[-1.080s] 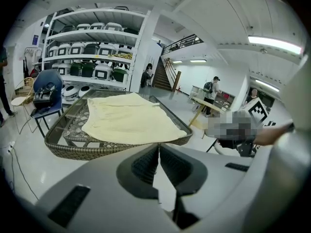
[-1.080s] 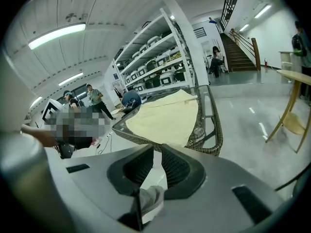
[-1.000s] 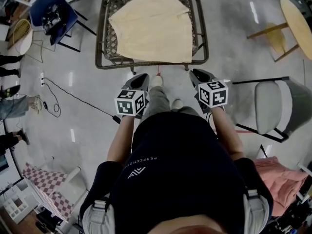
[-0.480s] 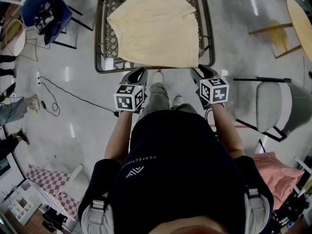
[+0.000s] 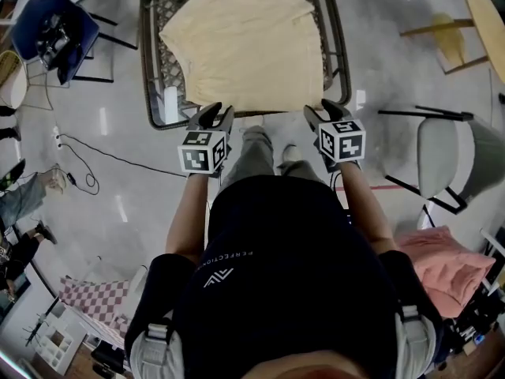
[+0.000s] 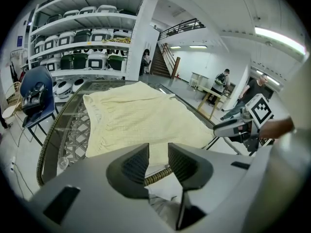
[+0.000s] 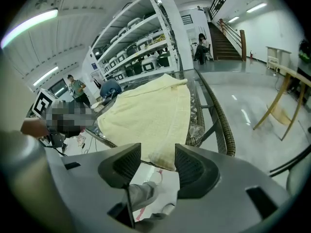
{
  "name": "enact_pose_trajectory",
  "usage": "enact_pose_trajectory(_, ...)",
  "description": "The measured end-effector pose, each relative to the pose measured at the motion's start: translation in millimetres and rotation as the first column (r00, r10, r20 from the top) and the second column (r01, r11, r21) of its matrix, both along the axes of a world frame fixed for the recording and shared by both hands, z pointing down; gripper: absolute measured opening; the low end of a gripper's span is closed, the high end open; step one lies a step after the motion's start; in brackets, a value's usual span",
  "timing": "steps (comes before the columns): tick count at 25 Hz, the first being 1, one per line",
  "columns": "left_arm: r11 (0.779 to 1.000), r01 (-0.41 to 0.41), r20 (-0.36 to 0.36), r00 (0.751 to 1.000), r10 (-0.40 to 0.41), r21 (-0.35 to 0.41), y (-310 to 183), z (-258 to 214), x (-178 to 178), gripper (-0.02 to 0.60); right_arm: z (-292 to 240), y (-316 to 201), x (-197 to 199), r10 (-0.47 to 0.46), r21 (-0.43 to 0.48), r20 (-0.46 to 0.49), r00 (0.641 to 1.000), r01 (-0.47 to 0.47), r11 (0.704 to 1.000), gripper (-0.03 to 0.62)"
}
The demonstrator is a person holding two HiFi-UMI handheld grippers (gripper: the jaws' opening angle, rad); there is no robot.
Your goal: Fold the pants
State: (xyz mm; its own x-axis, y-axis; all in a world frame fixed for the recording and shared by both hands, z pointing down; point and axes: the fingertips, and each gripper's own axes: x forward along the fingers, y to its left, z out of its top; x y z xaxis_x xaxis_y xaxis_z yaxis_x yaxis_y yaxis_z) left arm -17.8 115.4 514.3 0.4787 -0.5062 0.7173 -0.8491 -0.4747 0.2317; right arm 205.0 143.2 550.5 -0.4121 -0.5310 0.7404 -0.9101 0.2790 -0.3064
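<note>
Cream pants lie just ahead of the left tongs and right tongs, whose empty jaws have just been opening, so each should bite its near corner deeply.

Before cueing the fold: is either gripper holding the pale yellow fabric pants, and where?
Nothing held. Left gripper and right gripper jaws have just been opening; near edge of the pale yellow fabric pants lies ahead, ungripped.
</note>
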Motion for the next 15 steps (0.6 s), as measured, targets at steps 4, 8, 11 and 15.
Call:
enact_pose_trajectory(4,0.999,0.023,0.016,1.0,-0.023,-0.022,-13,8,-13,0.127,10,-2,-4,0.003,-0.032,-0.027,1.0,-0.004,0.999,0.204)
enact_pose_trajectory(8,0.999,0.04,0.027,0.999,-0.039,-0.027,-24,11,-24,0.127,20,-2,-6,0.0,-0.054,-0.082,0.997,-0.005,0.999,0.204)
enact_pose_trajectory(11,0.999,0.033,0.039,0.999,-0.032,-0.027,-32,15,-30,0.13,24,-5,-5,-0.01,-0.059,-0.132,0.991,0.002,0.998,0.201)
enact_pose_trajectory(15,0.999,0.01,0.026,1.0,-0.009,-0.041,-36,18,-30,0.163,26,-7,-3,-0.011,-0.071,-0.15,0.989,0.0,0.997,0.167)
